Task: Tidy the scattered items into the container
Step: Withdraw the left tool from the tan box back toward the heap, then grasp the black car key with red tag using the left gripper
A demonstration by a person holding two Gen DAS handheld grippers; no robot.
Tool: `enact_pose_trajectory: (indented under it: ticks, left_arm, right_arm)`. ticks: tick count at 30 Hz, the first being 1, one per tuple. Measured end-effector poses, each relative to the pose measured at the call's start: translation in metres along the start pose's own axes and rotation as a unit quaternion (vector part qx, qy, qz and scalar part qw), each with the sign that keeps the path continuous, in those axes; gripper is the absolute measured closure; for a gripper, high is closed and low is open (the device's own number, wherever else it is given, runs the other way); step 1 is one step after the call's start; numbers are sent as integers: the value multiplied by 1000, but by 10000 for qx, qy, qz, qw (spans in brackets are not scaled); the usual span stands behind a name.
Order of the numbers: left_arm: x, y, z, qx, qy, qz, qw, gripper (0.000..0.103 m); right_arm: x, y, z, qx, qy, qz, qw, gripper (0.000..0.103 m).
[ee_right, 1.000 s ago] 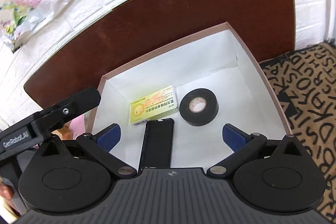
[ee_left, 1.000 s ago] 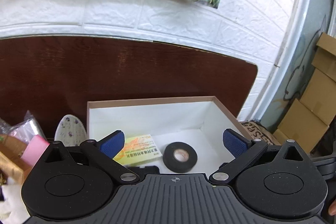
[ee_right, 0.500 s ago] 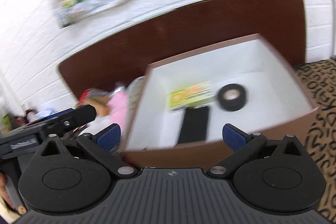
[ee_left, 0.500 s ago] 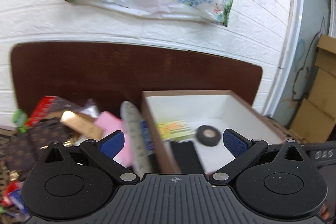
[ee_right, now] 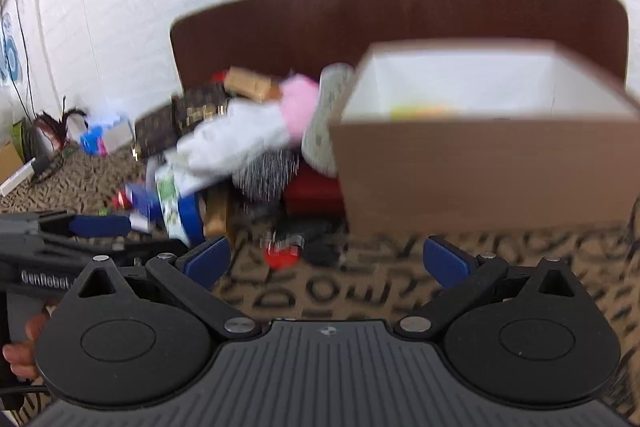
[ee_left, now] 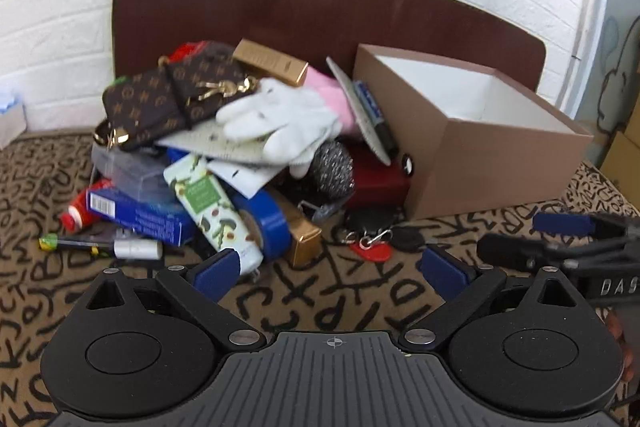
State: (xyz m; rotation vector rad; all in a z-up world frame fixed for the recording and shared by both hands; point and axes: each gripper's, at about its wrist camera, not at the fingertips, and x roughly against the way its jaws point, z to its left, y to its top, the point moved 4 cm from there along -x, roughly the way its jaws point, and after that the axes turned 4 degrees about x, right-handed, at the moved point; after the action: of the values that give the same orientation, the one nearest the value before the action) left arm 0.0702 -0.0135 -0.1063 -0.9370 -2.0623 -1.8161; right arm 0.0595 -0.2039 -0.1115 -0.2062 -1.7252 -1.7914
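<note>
Brown cardboard formed the open box (ee_left: pixel 496 163), which stood at the right of the patterned cloth (ee_left: pixel 328 299), its white inside only partly visible; a yellow shape showed within in the blurred right wrist view, perhaps a small carton. To its left, touching its near corner, lay the heap of scattered items. A white knitted glove (ee_left: pixel 280 125) sprawled on top, beside a brown monogram pouch (ee_left: pixel 168 99) and over a gold carton (ee_left: pixel 272 65). Lower down sat a steel scourer (ee_left: pixel 332 171), a printed tube (ee_left: pixel 212 207) and a blue box (ee_left: pixel 136 215). A red key tag (ee_left: pixel 370 251) lay alone on the cloth nearest the tools.

The left gripper (ee_left: pixel 332 271) hung low before the heap, its blue pads wide apart and holding nothing; the right gripper (ee_right: pixel 328 263) was likewise spread and empty.

The glove looked soft and light, and would likely yield to a pinch at its cuff. The tube seemed slick and rounded, better taken across its middle. The cartons appeared stiff and easy to clamp on their flat sides.
</note>
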Motion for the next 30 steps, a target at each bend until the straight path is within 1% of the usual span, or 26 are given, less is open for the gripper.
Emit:
enact_pose_trajectory:
  ticks: [4, 6, 8, 10, 11, 13, 17, 20, 24, 26, 28, 30]
  left_arm:
    - [-8, 4, 4, 227, -193, 38, 9996, 1]
    - [-14, 6, 2, 235, -265, 67, 9993, 1]
    - [-23, 7, -5, 195, -309, 133, 9992, 1]
    - [-34, 9, -13, 147, -377, 190, 9990, 1]
    - [-41, 10, -17, 141, -418, 229, 9988, 1]
    - [-54, 11, -22, 142, -482, 327, 9982, 5]
    - [-69, 15, -30, 66, -619, 375, 9974, 7]
    - [-76, 19, -32, 87, -548, 352, 9978, 8]
    - [-96, 23, -27, 252, -514, 547, 9969, 11]
    - [-104, 26, -29, 152, -456, 552, 9973, 11]
    - [-111, 28, -31, 53, -461, 600, 9971, 12]
    - [-116, 27, -36, -111, -395, 627, 9972, 16]
  right_arm:
    - [-12, -14, -7, 144, -374, 117, 9991, 6]
    - [-17, -17, -12, 172, -454, 177, 9987, 7]
    - [-23, -18, -10, 309, -378, 205, 9986, 9]
    - [-29, -19, -4, 560, -280, 205, 9978, 10]
    - [-34, -19, -1, 687, -239, 203, 9971, 13]
    - [-42, -19, 4, 863, -138, 224, 9959, 17]
    - [-54, -17, 5, 909, 95, 284, 9954, 22]
    - [-62, -14, 5, 941, 174, 320, 9949, 23]
    - [-74, -10, 4, 961, 243, 366, 9944, 25]
    - [-81, -8, 5, 1002, 283, 405, 9937, 29]
    - [-88, -6, 7, 1036, 328, 455, 9930, 30]
    - [-93, -5, 10, 1092, 360, 478, 9922, 32]
